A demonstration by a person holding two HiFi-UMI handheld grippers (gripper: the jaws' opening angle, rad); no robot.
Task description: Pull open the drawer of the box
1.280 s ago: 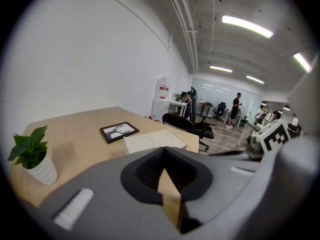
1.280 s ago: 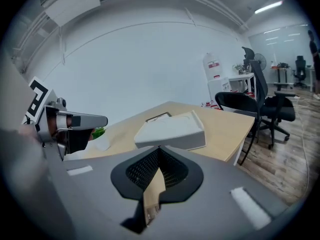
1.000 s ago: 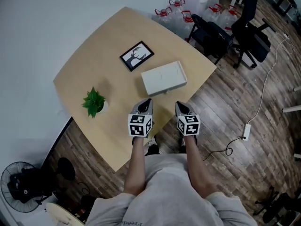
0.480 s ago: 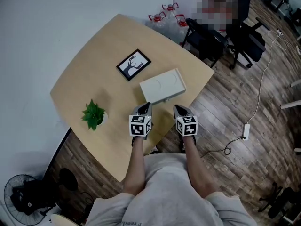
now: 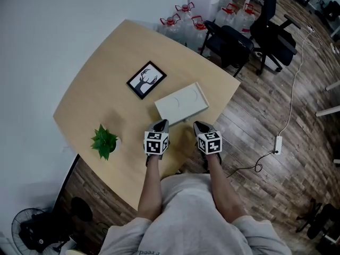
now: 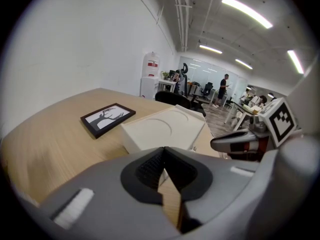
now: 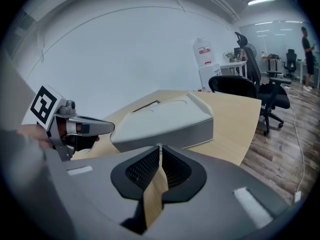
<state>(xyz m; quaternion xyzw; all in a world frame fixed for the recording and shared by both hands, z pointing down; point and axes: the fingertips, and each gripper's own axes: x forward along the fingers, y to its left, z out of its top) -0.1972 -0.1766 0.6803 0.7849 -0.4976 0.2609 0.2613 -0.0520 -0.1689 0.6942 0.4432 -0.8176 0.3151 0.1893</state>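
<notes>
1. Left gripper [image 5: 161,124]: jaws drawn together at the tips, nothing between them; only bare table [image 5: 98,89] shows through the slit behind the tips.
2. Right gripper [image 5: 197,125]: jaws likewise closed and empty, held level with the left one and just beside it.
3. Box [image 5: 181,102]: lies straight ahead of both grippers, just past their tips. Its long axis runs across their line of approach, so a long side wall faces them. The left tip sits almost at the near left corner; the right tip stands slightly farther from the wall.
4. Drawer front: taken to be this near wall. In the left gripper view a small knob [image 6: 193,146] seems to show low on it, to the right of the left jaws. It thus falls between the two grippers, so the pull would run back toward the person.
5. Appearance: a flat, pale grey-white case with rounded edges and a shallow arc pressed into its lid. The drawer looks fully shut.
</notes>
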